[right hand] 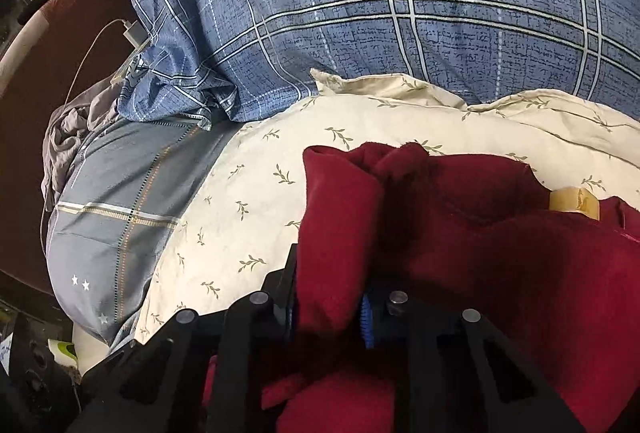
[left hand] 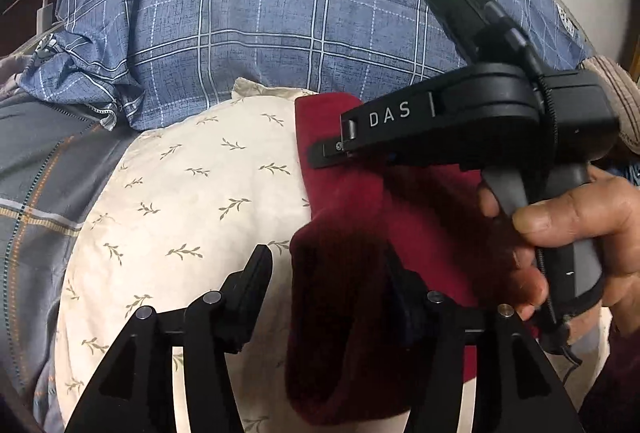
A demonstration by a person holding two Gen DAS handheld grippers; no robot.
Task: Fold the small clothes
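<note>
A dark red fleece garment (left hand: 360,233) lies bunched on a cream leaf-print pillow (left hand: 180,201). In the left wrist view my left gripper (left hand: 328,273) stands open. Its left finger (left hand: 252,285) is clear of the cloth, and the cloth drapes over and hides its right finger. My right gripper (left hand: 324,153), held by a hand (left hand: 580,229), reaches in from the right with its tips on the garment's upper edge. In the right wrist view the right gripper (right hand: 328,297) is shut on a raised fold of the red garment (right hand: 500,253), which has a tan label (right hand: 574,203).
A blue plaid quilt (left hand: 240,13) is heaped behind the pillow (right hand: 260,201). Grey checked bedding (right hand: 120,213) lies to the left. A white charger with its cable (right hand: 134,33) rests at the far left, beside the quilt's edge.
</note>
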